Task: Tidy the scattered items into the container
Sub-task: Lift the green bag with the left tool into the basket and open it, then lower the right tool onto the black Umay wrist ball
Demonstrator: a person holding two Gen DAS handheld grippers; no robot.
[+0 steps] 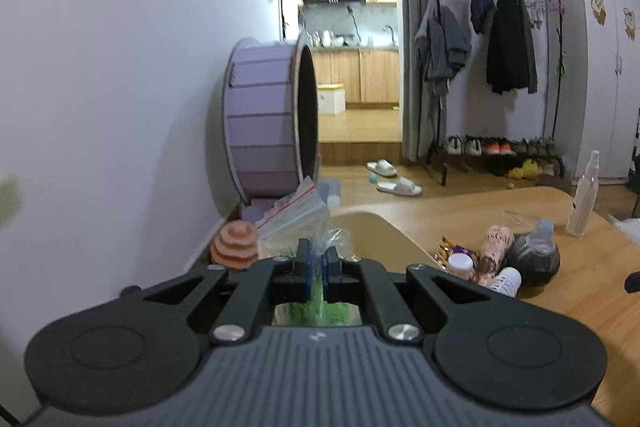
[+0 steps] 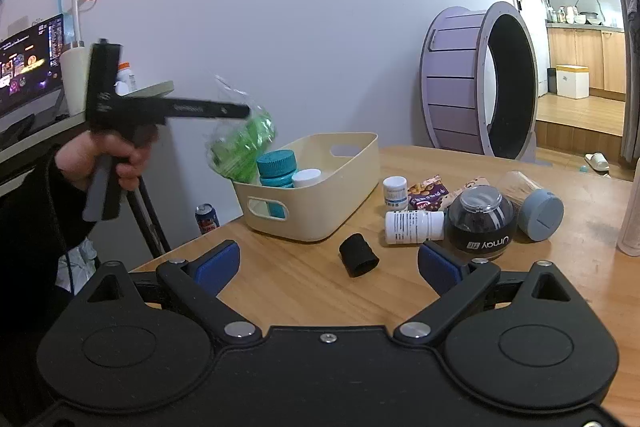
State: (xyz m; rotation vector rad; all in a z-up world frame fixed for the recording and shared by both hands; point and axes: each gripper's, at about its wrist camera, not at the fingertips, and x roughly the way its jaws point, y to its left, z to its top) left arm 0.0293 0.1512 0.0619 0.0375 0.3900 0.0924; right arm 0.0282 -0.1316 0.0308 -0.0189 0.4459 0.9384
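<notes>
My left gripper [image 1: 316,259] is shut on a clear zip bag [image 1: 296,223] with green contents. In the right wrist view a hand holds the left gripper [image 2: 244,113], and the bag [image 2: 240,143] hangs above the left end of the cream container [image 2: 352,163]. A teal-capped bottle [image 2: 276,167] and a white-capped bottle [image 2: 306,178] stand inside. My right gripper [image 2: 328,265] is open and empty, low over the table. Just ahead of it lie a black sleeve [image 2: 358,255], a white bottle on its side [image 2: 414,227], a small white bottle [image 2: 395,191], snack packets [image 2: 428,193], a black ball [image 2: 480,223] and a grey-lidded jar [image 2: 536,203].
A purple exercise wheel [image 2: 476,83] stands on the floor behind the wooden table [image 2: 304,287]. A white spray bottle [image 1: 586,195] stands at the table's far corner. A lit monitor [image 2: 28,67] is at the left, and a drinks can [image 2: 207,219] sits on the floor below the table edge.
</notes>
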